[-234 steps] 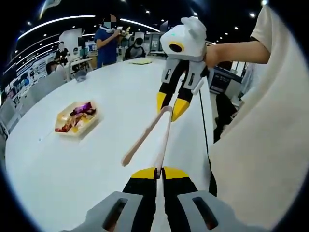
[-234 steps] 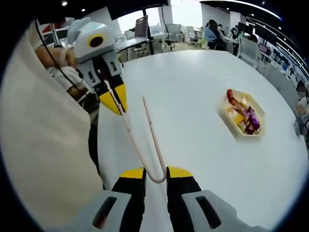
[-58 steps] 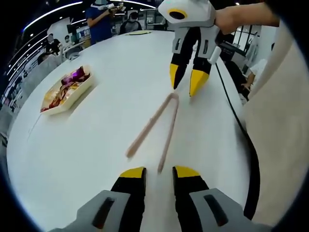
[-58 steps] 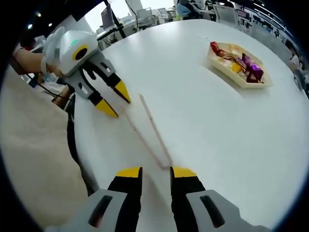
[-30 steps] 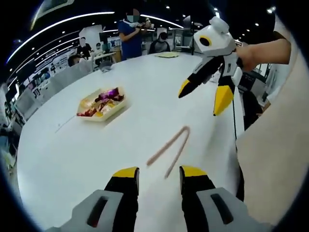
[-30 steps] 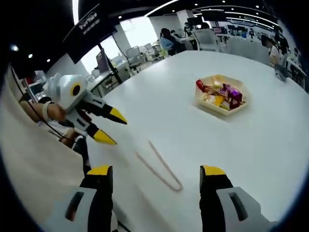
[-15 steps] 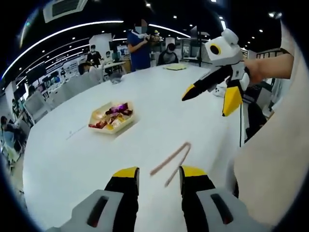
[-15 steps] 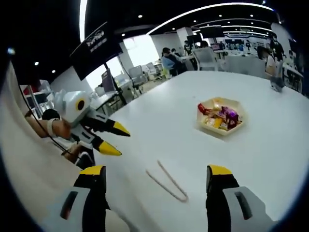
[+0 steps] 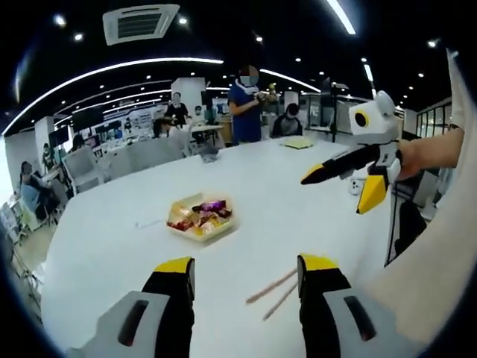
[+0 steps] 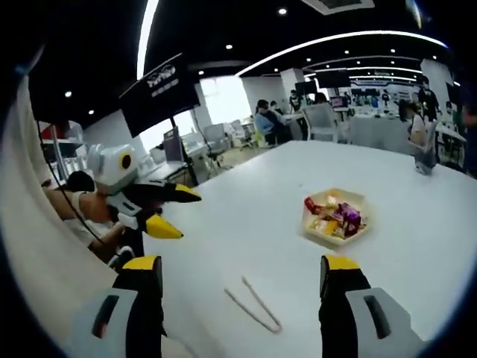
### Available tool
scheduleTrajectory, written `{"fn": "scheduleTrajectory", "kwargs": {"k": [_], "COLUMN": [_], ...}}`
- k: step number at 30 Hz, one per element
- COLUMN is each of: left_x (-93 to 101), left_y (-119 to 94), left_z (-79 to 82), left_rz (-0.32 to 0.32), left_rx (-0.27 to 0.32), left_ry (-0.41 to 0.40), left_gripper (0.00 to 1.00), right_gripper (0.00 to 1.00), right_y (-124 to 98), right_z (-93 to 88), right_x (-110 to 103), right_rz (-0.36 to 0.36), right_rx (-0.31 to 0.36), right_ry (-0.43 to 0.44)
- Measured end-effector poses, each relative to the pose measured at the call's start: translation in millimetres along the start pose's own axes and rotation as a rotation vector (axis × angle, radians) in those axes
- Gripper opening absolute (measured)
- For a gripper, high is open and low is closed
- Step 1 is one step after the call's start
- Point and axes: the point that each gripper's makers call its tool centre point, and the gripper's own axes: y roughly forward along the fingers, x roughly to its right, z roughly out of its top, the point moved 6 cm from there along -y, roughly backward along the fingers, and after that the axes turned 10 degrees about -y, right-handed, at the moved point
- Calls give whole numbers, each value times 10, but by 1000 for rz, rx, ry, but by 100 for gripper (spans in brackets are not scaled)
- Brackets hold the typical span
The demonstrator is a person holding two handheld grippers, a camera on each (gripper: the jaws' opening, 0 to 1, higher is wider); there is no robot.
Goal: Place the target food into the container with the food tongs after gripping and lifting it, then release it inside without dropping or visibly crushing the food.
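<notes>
Both pairs of jaws stand spread wide with nothing between them. At the bottom of the left gripper view the left gripper (image 9: 244,277) hangs above the white table (image 9: 112,231), and the tongs (image 9: 272,291) lie flat at lower centre. Snacks sit in a tray (image 9: 200,218) mid-frame; the right gripper (image 9: 350,179) shows at right. From the right gripper view, the tongs (image 10: 253,304) lie low centre, the tray (image 10: 333,216) right of centre, the left gripper (image 10: 164,212) at left

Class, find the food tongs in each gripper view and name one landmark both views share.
Left gripper view: food tongs lie on the table, low centre, between that view's jaws.
Right gripper view: food tongs lie low centre, between the jaws.
Shared landmark: the tray of wrapped snacks beyond them.
</notes>
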Motion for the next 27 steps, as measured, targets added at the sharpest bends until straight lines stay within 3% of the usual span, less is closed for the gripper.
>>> {"fn": "scheduleTrajectory", "kwargs": {"k": [3,7,13,18,22,27], "left_x": [14,-7,-69,-106,-139,-177], "left_y": [-54,-127,-188,-273,-301,-356], "left_z": [101,261,351,444,467,518], "left_rz": [9,25,56,74,83,93], "left_rx": [33,115,189,275,304,336], "left_ry": [-4,-26,-8,-20,-24,-24], "left_gripper": [59,70,82,92,99,99], "right_gripper": [91,92,97,98,98,99], "right_y": [-44,-108,-226,-357,-400,-496], "right_z": [85,181,324,290,206,290], "right_x": [40,85,186,264,318,358], "right_rz": [-36,-74,-155,-219,-241,-287], "right_rx": [34,73,155,183,163,219], "right_ry": [-22,-33,-34,-37,-29,-33]}}
